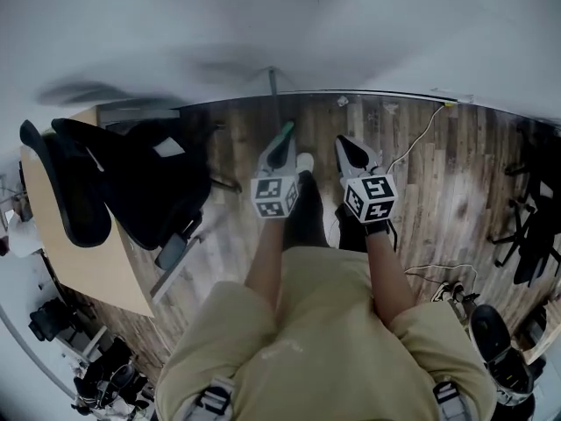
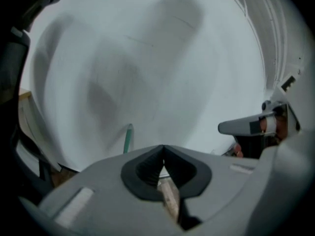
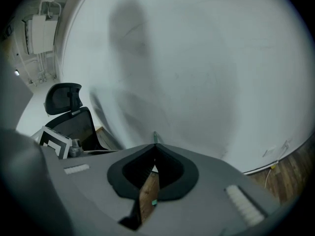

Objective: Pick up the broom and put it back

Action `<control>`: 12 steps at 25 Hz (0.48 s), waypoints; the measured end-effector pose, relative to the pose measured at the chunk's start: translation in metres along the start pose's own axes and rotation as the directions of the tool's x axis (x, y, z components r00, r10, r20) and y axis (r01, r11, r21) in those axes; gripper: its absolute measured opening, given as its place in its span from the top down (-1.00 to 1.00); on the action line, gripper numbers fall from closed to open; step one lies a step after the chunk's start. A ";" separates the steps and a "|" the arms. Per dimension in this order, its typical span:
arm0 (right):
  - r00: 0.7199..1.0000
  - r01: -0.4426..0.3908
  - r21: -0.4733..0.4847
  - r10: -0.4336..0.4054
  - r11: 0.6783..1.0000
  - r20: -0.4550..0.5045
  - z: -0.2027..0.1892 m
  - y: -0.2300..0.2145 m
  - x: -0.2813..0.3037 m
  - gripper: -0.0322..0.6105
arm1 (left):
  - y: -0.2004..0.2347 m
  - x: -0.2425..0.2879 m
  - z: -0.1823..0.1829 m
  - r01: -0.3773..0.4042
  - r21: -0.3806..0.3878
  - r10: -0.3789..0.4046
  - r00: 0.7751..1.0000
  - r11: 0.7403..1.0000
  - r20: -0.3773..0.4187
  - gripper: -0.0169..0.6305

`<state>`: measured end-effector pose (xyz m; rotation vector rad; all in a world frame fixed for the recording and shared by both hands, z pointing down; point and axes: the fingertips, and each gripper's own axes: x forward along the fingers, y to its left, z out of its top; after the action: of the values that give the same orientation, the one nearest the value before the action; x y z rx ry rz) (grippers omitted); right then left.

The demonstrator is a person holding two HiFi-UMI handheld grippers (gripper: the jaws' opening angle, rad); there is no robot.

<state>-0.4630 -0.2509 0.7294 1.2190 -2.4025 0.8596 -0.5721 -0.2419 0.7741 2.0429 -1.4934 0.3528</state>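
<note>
Only the broom's green handle shows, slanting up toward the white wall just beyond my left gripper; its lower part is hidden behind that gripper. In the left gripper view the handle stands against the wall, left of and beyond the jaws. In the right gripper view just its tip pokes above the jaws. My left gripper is shut and empty. My right gripper hangs beside it, to the right, also shut with nothing in it. Neither touches the broom.
A black office chair stands at a wooden desk on the left, also seen in the right gripper view. A white cable runs over the wooden floor. Another dark chair stands at the right. The white wall is close ahead.
</note>
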 end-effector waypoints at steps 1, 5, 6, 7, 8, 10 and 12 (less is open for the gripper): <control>1.000 0.001 0.008 -0.001 1.000 -0.016 -0.007 0.002 0.009 0.89 | 0.009 0.006 -0.008 0.004 0.000 -0.004 1.000 1.000 -0.017 0.94; 0.998 0.010 0.029 -0.009 1.000 -0.065 -0.025 0.004 0.036 0.89 | 0.042 0.032 -0.035 0.004 0.007 -0.004 0.998 1.000 -0.068 0.94; 0.997 0.016 0.033 -0.014 0.999 -0.074 -0.029 0.003 0.042 0.89 | 0.051 0.041 -0.040 0.005 0.018 -0.004 0.997 1.000 -0.076 0.94; 0.996 0.022 0.037 -0.018 0.999 -0.083 -0.032 0.001 0.048 0.89 | 0.061 0.052 -0.045 0.004 0.035 -0.001 0.996 0.999 -0.087 0.93; 0.996 0.026 0.040 -0.022 0.999 -0.091 -0.034 0.000 0.053 0.89 | 0.071 0.062 -0.051 0.001 0.051 0.004 0.995 0.999 -0.101 0.93; 0.993 0.034 0.044 -0.029 0.998 -0.110 -0.039 -0.002 0.059 0.89 | 0.089 0.079 -0.061 -0.007 0.048 0.013 0.991 0.999 -0.132 0.82; 0.991 0.045 0.041 -0.039 0.998 -0.126 -0.043 -0.008 0.062 0.89 | 0.100 0.098 -0.069 -0.014 0.015 0.016 0.989 1.000 -0.147 0.78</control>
<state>-0.4922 -0.2655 0.7977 1.1900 -2.2621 0.9513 -0.6237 -0.2981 0.9101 1.9723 -1.4210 0.5098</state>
